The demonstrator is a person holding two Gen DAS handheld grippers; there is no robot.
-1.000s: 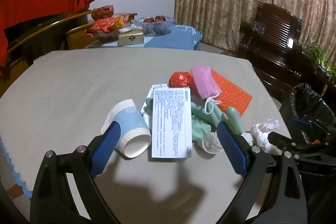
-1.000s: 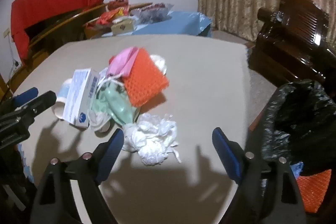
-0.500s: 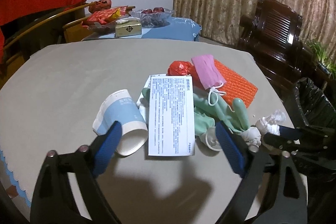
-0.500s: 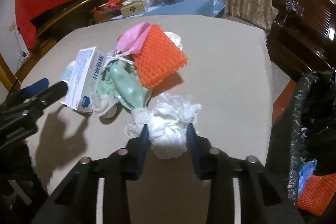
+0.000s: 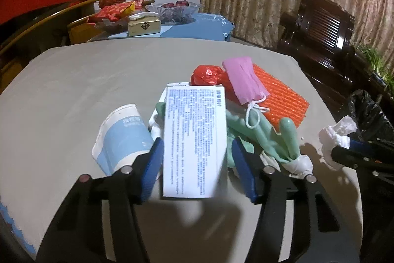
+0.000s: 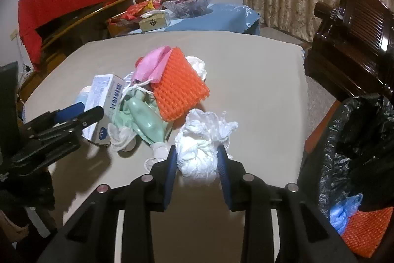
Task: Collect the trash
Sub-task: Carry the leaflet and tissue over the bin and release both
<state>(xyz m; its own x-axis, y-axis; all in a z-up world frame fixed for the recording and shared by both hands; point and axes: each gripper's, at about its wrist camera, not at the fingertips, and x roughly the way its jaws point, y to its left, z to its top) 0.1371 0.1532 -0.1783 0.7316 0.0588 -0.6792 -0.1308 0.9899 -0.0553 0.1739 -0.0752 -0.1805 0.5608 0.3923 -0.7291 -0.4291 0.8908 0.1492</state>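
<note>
A white printed box (image 5: 194,134) lies on the trash heap between the jaws of my left gripper (image 5: 197,164), which are closing. The left pad is at the box's edge and a sliver of gap shows at the right pad. Beside the box lie a blue-and-white paper cup (image 5: 123,137), a green rubber glove (image 5: 270,137), a pink mask (image 5: 243,80), an orange mesh pad (image 5: 280,100) and a red wrapper (image 5: 206,75). My right gripper (image 6: 197,159) is shut on a crumpled white wad (image 6: 199,159) at the table's near right.
A bin lined with a black bag (image 6: 357,139) stands off the grey table's (image 6: 258,80) right edge, holding blue and orange scraps. A dark wooden chair (image 6: 357,41) stands behind it. A second table (image 5: 192,26) with snacks and a bowl is at the back.
My right gripper closed on the white wad and lifted it slightly. My left gripper moved down toward the box and its jaws narrowed around it.
</note>
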